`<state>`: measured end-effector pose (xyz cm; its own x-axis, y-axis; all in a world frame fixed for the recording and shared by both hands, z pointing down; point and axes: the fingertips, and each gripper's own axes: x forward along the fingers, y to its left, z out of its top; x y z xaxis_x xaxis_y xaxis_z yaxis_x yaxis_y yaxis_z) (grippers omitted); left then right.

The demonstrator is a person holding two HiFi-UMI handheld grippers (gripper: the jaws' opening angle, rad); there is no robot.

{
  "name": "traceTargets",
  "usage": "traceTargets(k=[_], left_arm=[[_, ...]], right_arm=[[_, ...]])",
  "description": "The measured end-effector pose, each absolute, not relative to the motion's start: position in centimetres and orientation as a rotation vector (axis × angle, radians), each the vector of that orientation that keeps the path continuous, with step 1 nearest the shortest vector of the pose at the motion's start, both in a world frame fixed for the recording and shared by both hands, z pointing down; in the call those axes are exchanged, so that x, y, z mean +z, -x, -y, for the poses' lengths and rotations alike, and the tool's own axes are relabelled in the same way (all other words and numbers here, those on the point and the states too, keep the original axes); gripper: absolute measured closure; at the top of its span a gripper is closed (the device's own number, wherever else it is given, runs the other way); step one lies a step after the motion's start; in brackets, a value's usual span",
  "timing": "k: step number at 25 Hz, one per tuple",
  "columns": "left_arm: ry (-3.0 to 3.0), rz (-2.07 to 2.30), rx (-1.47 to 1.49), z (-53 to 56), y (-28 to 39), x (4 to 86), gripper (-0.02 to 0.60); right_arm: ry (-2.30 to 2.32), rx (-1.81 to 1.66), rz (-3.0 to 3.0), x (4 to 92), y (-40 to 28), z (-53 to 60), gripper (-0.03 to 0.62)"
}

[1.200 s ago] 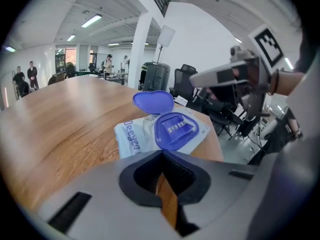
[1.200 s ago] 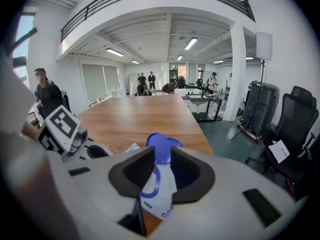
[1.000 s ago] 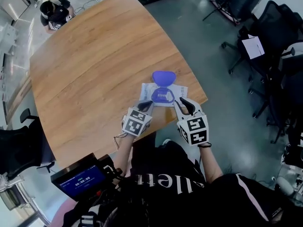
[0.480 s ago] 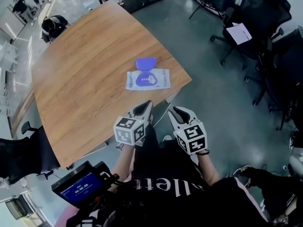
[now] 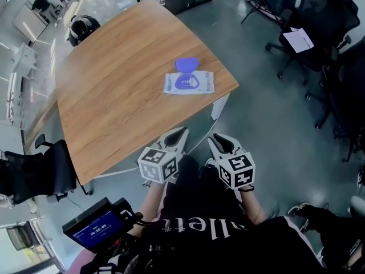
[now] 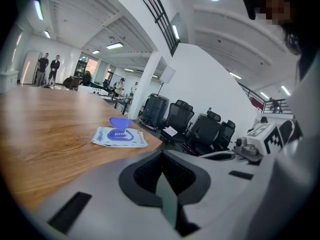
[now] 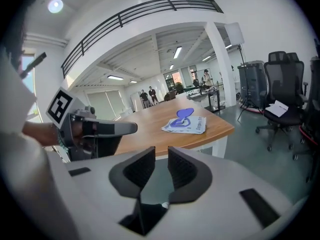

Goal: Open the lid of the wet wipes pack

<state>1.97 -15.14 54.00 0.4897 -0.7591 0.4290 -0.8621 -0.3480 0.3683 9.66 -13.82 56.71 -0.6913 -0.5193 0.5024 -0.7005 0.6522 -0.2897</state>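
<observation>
The wet wipes pack (image 5: pixel 194 84) lies flat near the right corner of the wooden table (image 5: pixel 114 90), its purple lid (image 5: pixel 186 64) flipped open and standing up at the far side. The left gripper view also catches the pack (image 6: pixel 119 137) and lid (image 6: pixel 119 122), as does the right gripper view: pack (image 7: pixel 186 125), lid (image 7: pixel 185 113). Both grippers are held off the table by the person's body, well short of the pack. My left gripper (image 5: pixel 178 133) (image 6: pixel 161 168) has its pads together and holds nothing. My right gripper (image 5: pixel 218 140) (image 7: pixel 161 159) shows a narrow gap and is empty.
Black office chairs (image 5: pixel 319 33) stand on the grey floor to the right, and another chair (image 5: pixel 34 176) sits at the left. A dark helmet-like object (image 5: pixel 82 24) rests at the table's far end. A small blue-screened device (image 5: pixel 97 221) is at my lower left.
Both grippers have drawn back from the pack to beyond the table's near edge. The view has backed away, and the pack now lies alone with its lid open.
</observation>
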Motion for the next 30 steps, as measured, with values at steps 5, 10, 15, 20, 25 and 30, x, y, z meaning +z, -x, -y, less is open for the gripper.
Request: traceTargets(k=[5, 10, 15, 20, 25, 30], left_arm=[[-2.217, 1.331, 0.266, 12.1, -1.7, 51.5, 0.580], [-2.254, 1.319, 0.235, 9.8, 0.0, 49.6, 0.580], [-2.256, 1.315, 0.234, 5.6, 3.4, 49.4, 0.580], [-2.258, 1.280, 0.211, 1.1, 5.9, 49.3, 0.580], [-2.275, 1.204, 0.232, -3.2, 6.4, 50.3, 0.580], [-2.303, 1.088, 0.263, -6.2, 5.4, 51.5, 0.580]], right_arm=[[-0.945, 0.638, 2.509, 54.5, -8.6, 11.2, 0.508], [-0.935, 0.656, 2.518, 53.5, -6.0, 9.6, 0.508], [-0.931, 0.652, 2.529, 52.7, -2.1, 6.1, 0.508], [-0.977, 0.706, 2.526, 51.9, 0.5, 1.4, 0.508], [-1.087, 0.774, 2.495, 51.8, 0.2, -3.6, 0.508], [-1.186, 0.848, 2.460, 52.3, -0.9, -7.5, 0.508]])
